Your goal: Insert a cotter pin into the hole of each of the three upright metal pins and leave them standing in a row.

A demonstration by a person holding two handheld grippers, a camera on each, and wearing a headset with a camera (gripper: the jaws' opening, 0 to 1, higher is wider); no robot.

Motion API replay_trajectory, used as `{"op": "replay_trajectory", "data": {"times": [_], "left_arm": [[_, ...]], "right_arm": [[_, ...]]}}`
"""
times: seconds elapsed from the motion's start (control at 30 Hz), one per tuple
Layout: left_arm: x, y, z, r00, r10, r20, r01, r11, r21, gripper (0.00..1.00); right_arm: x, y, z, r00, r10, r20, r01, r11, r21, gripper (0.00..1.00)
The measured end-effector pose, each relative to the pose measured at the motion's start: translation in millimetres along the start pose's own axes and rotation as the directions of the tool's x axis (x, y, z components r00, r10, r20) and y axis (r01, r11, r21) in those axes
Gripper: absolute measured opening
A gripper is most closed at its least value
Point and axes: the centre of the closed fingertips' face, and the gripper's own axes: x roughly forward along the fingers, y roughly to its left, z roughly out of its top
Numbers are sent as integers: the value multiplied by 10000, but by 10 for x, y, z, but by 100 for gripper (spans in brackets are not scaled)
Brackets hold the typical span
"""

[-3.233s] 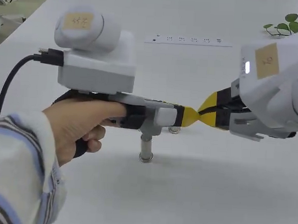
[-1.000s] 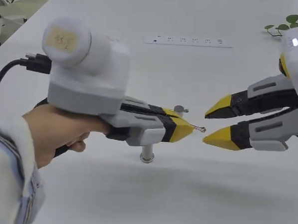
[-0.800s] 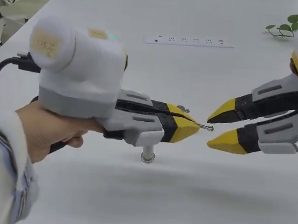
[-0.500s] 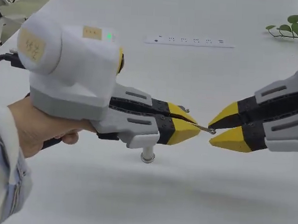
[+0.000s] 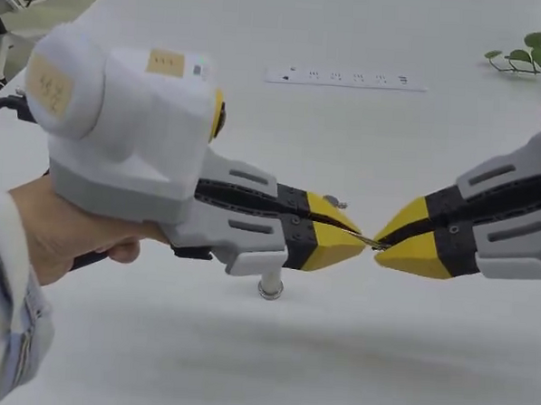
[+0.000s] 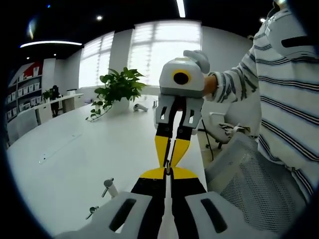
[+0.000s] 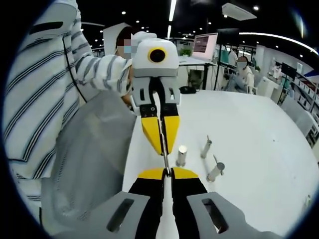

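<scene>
Head view: a cotter pin bridges two grippers meeting tip to tip above a white table. The left gripper, held in a hand, is clamped on one end of it; the right gripper has its tips pinched on the other end. One metal pin stands below the left gripper's jaws, and another's top peeks out just behind them. Right gripper view: three metal pins stand close together on the table, right of the joined tips.
</scene>
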Motion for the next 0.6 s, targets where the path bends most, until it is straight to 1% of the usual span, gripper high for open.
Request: {"op": "replay_trajectory", "data": {"times": [0.1,0.23,0.33,0.43,0.6], "left_arm": [[-15,1,-1,10000,-38,17,38,10000,-8,0],[-21,11,-39,9998,-44,-172,43,10000,-76,0],[-21,-2,-60,9996,-138,-256,136,9999,-89,0],[-23,-18,-85,9991,-289,-299,281,9992,-268,1],[-25,-28,-101,9990,-320,-317,308,9988,-383,1]], "right_arm": [[2,12,7,10000,69,21,-69,10000,14,6],[5,23,-1,9999,144,-58,-144,9999,29,5],[14,49,-15,9995,252,-169,-252,9997,-17,5],[18,80,-27,9990,394,-217,-394,9992,12,4],[21,88,-33,9991,372,-224,-371,9993,75,4]]}}
